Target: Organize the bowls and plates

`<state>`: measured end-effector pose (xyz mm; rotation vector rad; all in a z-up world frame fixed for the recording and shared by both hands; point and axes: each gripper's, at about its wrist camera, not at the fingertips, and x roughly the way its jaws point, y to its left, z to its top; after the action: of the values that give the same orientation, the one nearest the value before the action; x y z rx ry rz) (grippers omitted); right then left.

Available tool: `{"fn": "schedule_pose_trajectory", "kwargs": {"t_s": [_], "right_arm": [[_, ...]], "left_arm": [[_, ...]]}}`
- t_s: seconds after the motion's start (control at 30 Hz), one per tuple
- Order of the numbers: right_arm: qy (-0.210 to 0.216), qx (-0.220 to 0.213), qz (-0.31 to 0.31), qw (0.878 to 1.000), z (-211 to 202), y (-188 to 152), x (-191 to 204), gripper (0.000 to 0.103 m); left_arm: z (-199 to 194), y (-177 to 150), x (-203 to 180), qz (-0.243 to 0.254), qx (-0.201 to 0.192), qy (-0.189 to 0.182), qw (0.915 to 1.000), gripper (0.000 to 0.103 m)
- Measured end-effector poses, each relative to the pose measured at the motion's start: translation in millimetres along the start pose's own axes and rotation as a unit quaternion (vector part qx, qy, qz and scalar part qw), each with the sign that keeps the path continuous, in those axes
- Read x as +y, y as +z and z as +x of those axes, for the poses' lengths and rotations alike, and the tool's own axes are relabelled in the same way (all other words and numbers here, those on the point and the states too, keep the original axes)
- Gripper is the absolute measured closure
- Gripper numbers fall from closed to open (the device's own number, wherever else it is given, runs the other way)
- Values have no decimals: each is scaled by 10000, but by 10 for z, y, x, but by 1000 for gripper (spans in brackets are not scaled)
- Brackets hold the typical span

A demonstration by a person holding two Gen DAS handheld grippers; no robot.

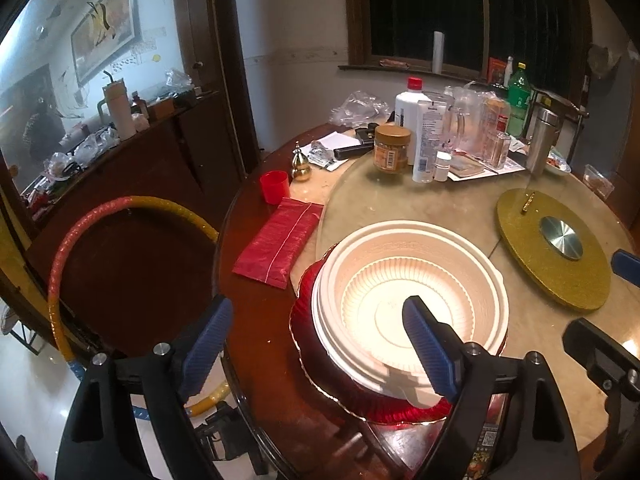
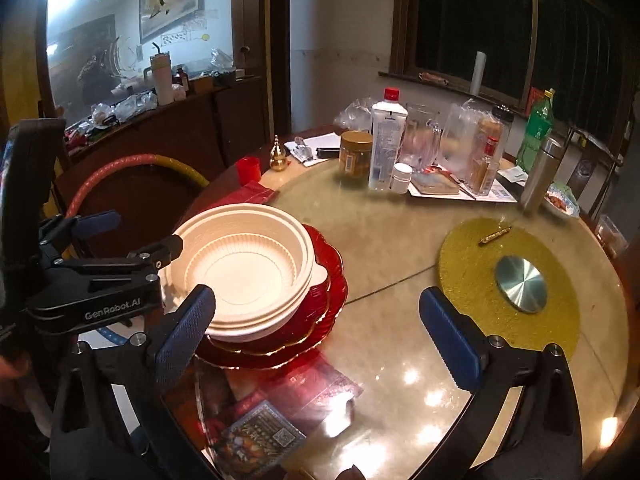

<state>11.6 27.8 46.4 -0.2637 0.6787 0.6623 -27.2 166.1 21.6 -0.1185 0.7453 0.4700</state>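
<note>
Stacking looks done: bowls (image 2: 244, 268) nest on red plates (image 2: 320, 320). Both claws, left (image 1: 316, 340) and right (image 2: 316, 340), gape empty; next, check alignment.

Matt white plastic bowls (image 2: 244, 272); glossy red plates (image 2: 320, 320); shiny glass tabletop (image 2: 400, 260).

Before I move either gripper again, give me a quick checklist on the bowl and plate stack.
1. White bowls nested in one stack: ok.
2. Bowl stack sits on the red plates: ok, though off-centre toward the table edge.
3. Left gripper open, holding nothing: ok.
4. Left gripper's fingers clear of the bowls: not ok, one finger is over the bowl opening; whether it touches, cannot tell.
5. Right gripper open and holding nothing: ok.
6. Red plates fully on the table: cannot tell, their near rim is close to the wooden edge.
</note>
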Motion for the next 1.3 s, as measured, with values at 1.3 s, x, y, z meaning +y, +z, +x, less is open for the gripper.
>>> {"fn": "schedule_pose_trajectory", "kwargs": {"t_s": [1.3], "right_arm": [[109, 194, -595, 9980, -53, -177, 126, 0]], "left_arm": [[-48, -94, -73, -46, 96, -525, 9986, 0]]}}
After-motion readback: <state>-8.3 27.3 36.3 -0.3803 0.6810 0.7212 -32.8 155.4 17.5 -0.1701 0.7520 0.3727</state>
